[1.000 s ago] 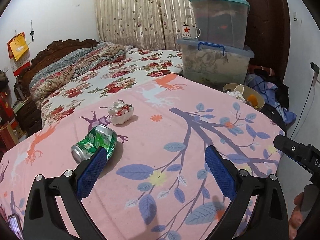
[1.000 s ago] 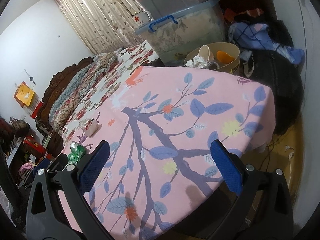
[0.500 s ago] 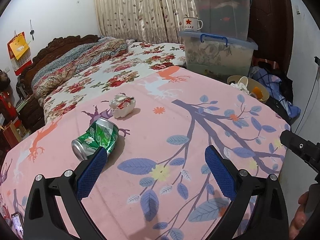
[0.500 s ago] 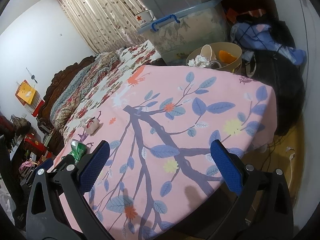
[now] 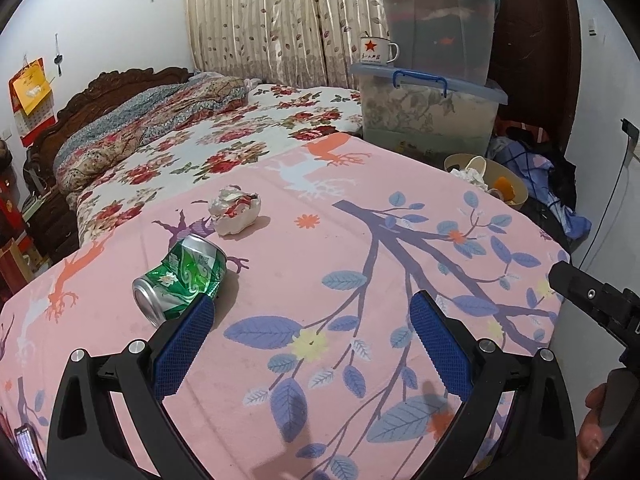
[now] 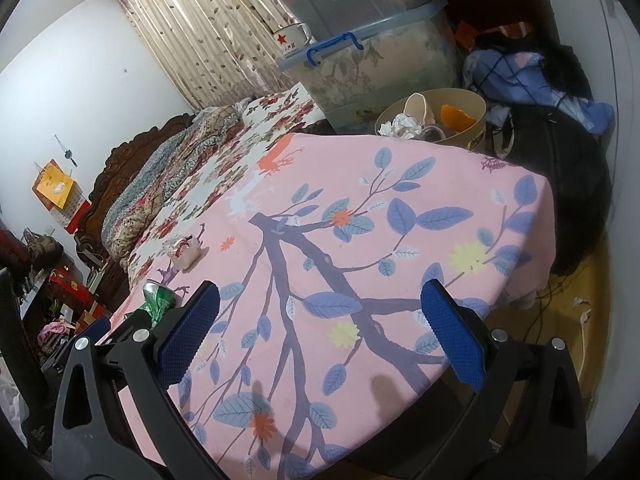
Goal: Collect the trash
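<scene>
A crushed green can [image 5: 180, 280] lies on the pink sheet [image 5: 360, 280], just beyond my left gripper's left fingertip. A crumpled white and red wrapper [image 5: 235, 210] lies behind it. My left gripper [image 5: 312, 328] is open and empty above the sheet. My right gripper [image 6: 320, 320] is open and empty over the bed's near corner; part of it shows in the left wrist view [image 5: 592, 300]. The can [image 6: 158, 302] and wrapper [image 6: 186, 250] appear far left in the right wrist view. A tan bin [image 6: 436, 120] holding trash stands past the bed's far edge.
Stacked clear storage boxes [image 5: 432, 80] with a star mug [image 5: 376, 50] stand behind the bin. Clothes and a dark bag [image 6: 560, 128] lie on the floor to the right. A floral quilt [image 5: 152, 120] and headboard are at the left.
My left gripper has pulled back slightly, so the can and wrapper sit a little farther ahead. The right gripper has shifted slightly. Both stay open.
</scene>
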`<state>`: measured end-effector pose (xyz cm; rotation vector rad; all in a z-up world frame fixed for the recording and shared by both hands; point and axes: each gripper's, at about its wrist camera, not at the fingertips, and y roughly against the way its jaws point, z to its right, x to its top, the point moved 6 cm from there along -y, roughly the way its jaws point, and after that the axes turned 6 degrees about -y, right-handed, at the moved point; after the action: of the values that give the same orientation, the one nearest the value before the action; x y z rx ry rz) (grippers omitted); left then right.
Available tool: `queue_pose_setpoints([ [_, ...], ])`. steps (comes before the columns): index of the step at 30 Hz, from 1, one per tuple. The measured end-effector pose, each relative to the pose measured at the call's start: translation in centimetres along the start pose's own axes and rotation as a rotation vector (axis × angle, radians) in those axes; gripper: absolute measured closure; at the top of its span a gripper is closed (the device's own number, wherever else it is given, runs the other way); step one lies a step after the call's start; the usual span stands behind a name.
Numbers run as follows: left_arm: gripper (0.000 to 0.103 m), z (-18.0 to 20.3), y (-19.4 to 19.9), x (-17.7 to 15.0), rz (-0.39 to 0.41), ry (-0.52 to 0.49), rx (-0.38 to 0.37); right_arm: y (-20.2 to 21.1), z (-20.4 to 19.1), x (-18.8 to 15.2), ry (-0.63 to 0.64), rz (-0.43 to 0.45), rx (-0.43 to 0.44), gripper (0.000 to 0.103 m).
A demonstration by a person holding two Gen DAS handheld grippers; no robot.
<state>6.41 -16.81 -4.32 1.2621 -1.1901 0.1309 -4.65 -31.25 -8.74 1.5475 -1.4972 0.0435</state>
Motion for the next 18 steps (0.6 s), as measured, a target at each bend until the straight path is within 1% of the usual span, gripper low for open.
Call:
queue_pose_setpoints([
  [6, 0.009, 0.50, -0.04, -0.13, -0.004, -0.015, 0.000, 0.02, 0.02, 0.12, -0.002, 0.006, 0.003, 0.003],
  [10, 0.009, 0.52, -0.15, -0.25, -0.014, -0.018, 0.013, 0.01, 0.12, 0.12, -0.005, 0.004, 0.005, 0.003],
  [14, 0.009, 0.46, -0.27, -0.41, -0.017, -0.008, -0.008, 0.00, 0.09, 0.02, 0.000, 0.000, 0.012, 0.003],
  [18, 0.009, 0.43, -0.35, -0.48, -0.021, -0.006, -0.011, -0.11, 0.13, -0.06, -0.002, -0.002, 0.012, 0.003],
])
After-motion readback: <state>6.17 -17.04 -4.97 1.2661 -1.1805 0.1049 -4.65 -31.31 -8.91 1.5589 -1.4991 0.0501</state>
